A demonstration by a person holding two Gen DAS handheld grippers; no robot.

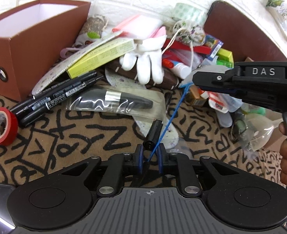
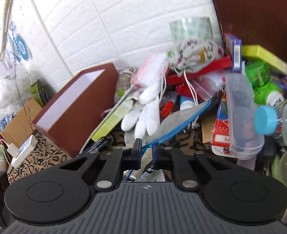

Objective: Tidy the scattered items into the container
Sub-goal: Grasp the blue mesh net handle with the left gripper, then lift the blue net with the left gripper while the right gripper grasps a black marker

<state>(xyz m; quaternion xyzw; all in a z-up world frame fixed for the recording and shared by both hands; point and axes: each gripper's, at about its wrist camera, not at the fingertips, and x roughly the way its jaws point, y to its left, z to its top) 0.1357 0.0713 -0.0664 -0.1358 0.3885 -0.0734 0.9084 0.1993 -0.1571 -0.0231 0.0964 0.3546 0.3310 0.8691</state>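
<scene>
**Both grippers on one mesh pouch**

Right gripper (image 2: 145,150) sits low in the middle of its own frame, fingers pinched on the corner of a grey mesh pouch (image 2: 179,122) with a blue edge; the pouch fans up and to the right from the tips. In the left view that same gripper (image 1: 192,81) reaches in from the right edge. A blue cord (image 1: 167,124) runs taut from the pouch down to the left gripper (image 1: 149,152) at lower centre, passing between its narrowly spaced fingers; whether they truly clamp it, I cannot tell. A black tube (image 1: 153,134) lies just beside that cord.

At the upper left of the left view stands the brown box (image 1: 36,44), open on top. Right of it are a pile of black markers (image 1: 55,97), a white glove (image 1: 145,62) and a bagged black item (image 1: 116,100). Red tape (image 1: 2,125) rests at the left edge on the lettered cloth (image 1: 81,136).
</scene>
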